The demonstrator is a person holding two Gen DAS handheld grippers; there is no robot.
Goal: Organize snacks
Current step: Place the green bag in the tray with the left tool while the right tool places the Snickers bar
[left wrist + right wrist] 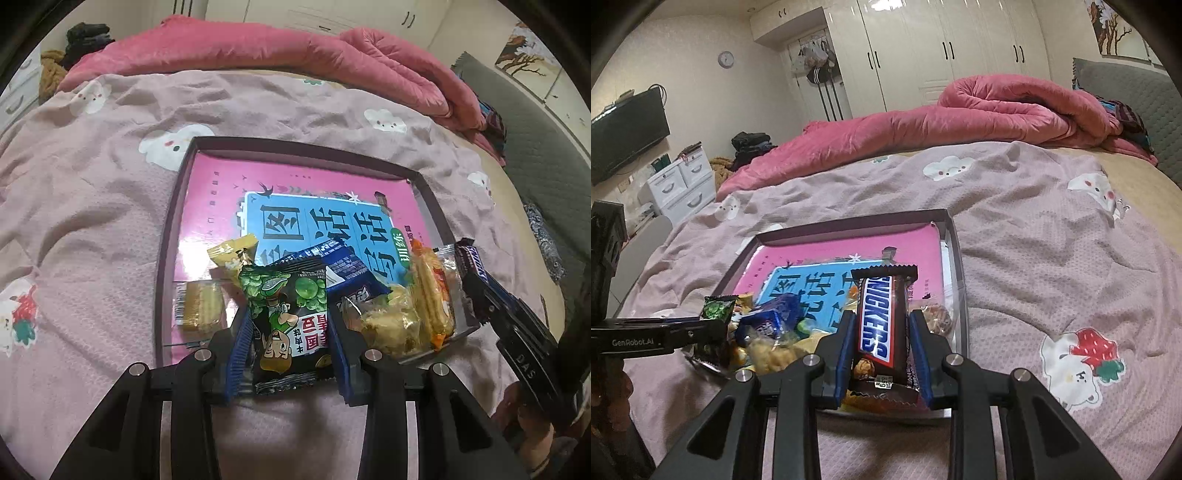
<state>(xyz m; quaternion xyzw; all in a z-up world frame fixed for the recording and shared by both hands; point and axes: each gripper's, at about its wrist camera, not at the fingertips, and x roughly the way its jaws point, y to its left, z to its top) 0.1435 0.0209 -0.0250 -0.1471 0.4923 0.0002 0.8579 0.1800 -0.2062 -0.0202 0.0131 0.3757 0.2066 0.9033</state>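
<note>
Your left gripper (291, 325) is clenched on a green pea snack packet (286, 314), blue pads pressing both its long sides, the packet standing upright between them over the near edge of the tray (166, 236). Your right gripper (882, 354) is clamped on a Snickers bar (882, 325), pads on both its sides, the bar lengthwise along the fingers with its far end sticking out past the tips, held over the tray's near right corner.

Tray: dark-rimmed, shallow, lying on the pinkish bedspread (92, 221). A pink book with a blue title panel (221, 184) covers most of its floor.

Snacks are heaped along the tray's near edge:
- blue wrapped packet (347, 266), just behind the pea packet, touching it
- yellow sachet (232, 254), left of the blue one
- clear-wrapped yellow cake (201, 306), lying apart towards the near left corner
- crumpled gold-wrapped pieces (391, 325), right of your left gripper
- clear pack of orange-yellow crackers (432, 291), against the near right corner

In the left wrist view the Snickers bar shows at the tray's right edge. In the right wrist view the pea packet shows at the near left of the heap.

Beyond the tray, a rumpled red-pink duvet (979, 114) lies along the far edge of the bed.
</note>
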